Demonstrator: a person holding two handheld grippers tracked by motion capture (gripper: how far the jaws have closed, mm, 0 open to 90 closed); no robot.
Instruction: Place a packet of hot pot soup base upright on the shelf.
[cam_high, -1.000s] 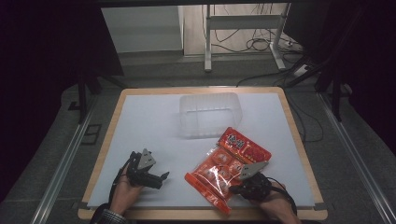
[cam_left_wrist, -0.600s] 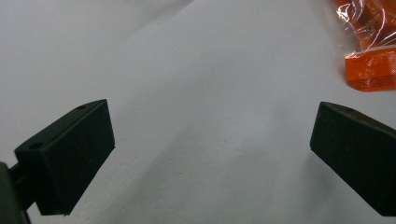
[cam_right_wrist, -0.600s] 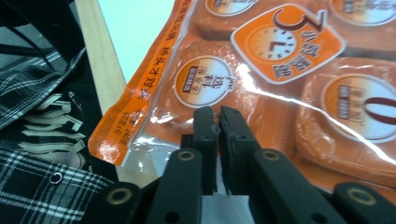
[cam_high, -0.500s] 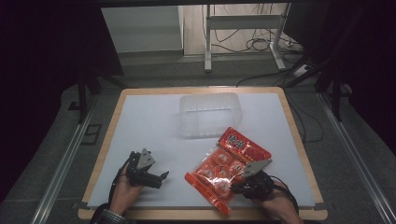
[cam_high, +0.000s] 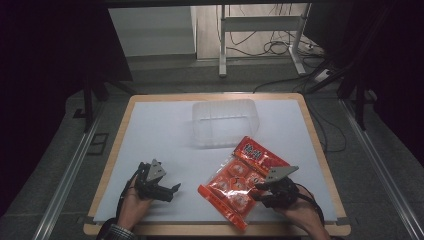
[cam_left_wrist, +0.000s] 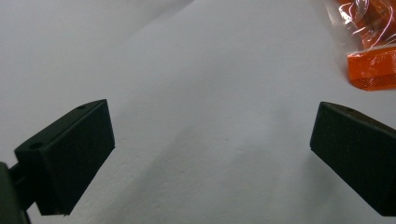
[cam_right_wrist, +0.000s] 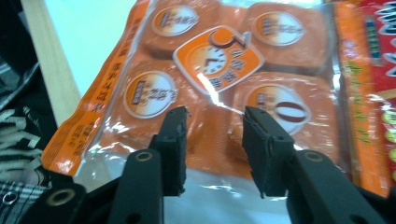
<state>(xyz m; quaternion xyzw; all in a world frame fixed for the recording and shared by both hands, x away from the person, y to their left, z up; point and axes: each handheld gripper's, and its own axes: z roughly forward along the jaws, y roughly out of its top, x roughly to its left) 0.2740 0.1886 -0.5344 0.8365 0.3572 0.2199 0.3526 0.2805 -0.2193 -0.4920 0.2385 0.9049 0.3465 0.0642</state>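
Right tongs (cam_right_wrist: 212, 140) drawn back, parted over snack bag (cam_high: 240, 180), left tongs (cam_left_wrist: 210, 149) spread, clear tub (cam_high: 223, 122) empty.

The high view is dim and grainy; light falls on the desk (cam_high: 150, 130) while the room at 9 and 3 o'clock is near black. In the right gripper view, glare streaks the snack bag (cam_right_wrist: 224, 84), blurred toward 12 o'clock. In the left gripper view, soft shadows lie under the dark, slightly soft tongs.
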